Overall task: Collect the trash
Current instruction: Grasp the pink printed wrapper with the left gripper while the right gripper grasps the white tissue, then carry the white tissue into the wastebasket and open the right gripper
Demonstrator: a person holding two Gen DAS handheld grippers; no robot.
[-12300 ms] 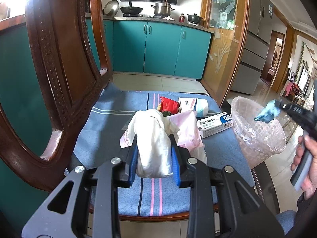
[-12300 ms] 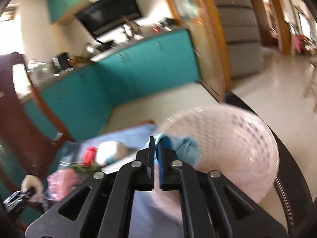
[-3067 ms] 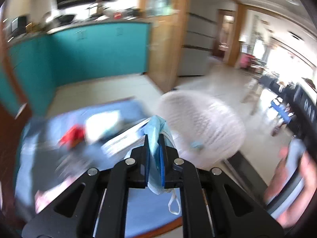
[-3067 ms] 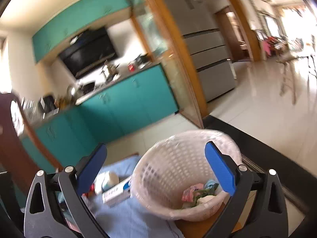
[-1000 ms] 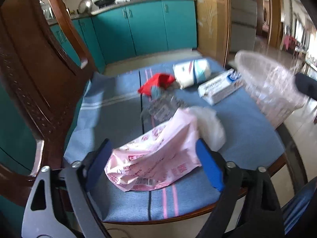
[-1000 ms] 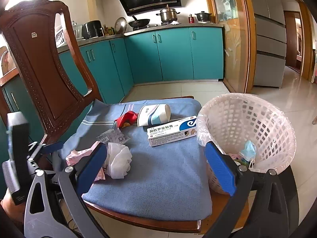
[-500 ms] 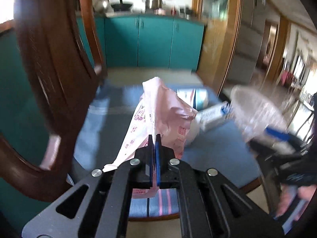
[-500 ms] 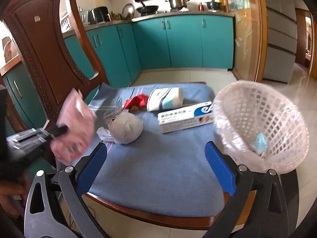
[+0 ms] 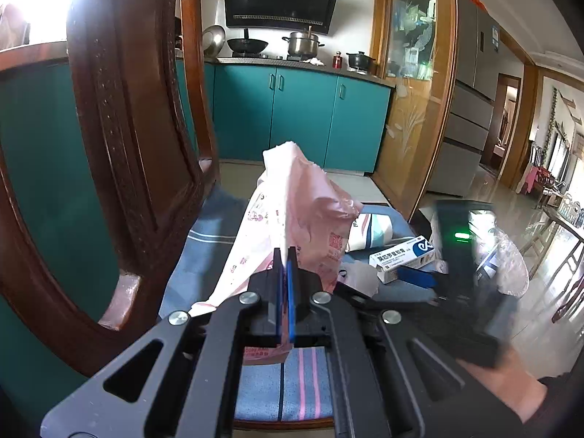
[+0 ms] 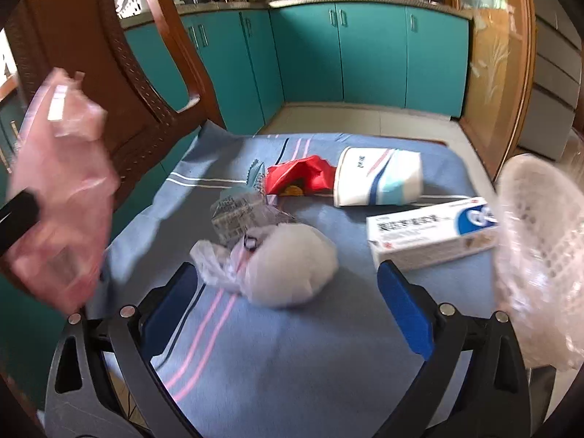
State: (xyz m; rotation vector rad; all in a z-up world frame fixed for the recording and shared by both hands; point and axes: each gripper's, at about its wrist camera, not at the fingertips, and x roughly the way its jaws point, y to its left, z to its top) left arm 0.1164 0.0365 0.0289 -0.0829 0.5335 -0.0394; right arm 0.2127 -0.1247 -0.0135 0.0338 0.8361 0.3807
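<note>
My left gripper (image 9: 284, 255) is shut on a pink plastic bag (image 9: 292, 204) and holds it up above the blue chair cushion (image 9: 208, 252); the bag also shows in the right wrist view (image 10: 62, 189) at the far left. My right gripper (image 10: 288, 292) is open and low over the cushion (image 10: 292, 346), its fingers either side of a white wad in clear plastic (image 10: 284, 266). A white mesh trash basket (image 10: 540, 248) stands at the cushion's right edge. A clear wrapper (image 10: 237, 211), a red wrapper (image 10: 303, 175), a tissue pack (image 10: 379, 182) and a white medicine box (image 10: 430, 233) lie on the cushion.
The carved wooden chair back (image 9: 120, 138) rises close on the left. Teal kitchen cabinets (image 10: 365, 51) stand behind across a tiled floor. In the left wrist view the right gripper's black body (image 9: 460, 277) and the hand holding it sit close on the right, in front of the basket (image 9: 511, 255).
My right gripper has moved forward and down toward the white wad. My left gripper still holds the pink bag raised, with the right gripper now closer beside it.
</note>
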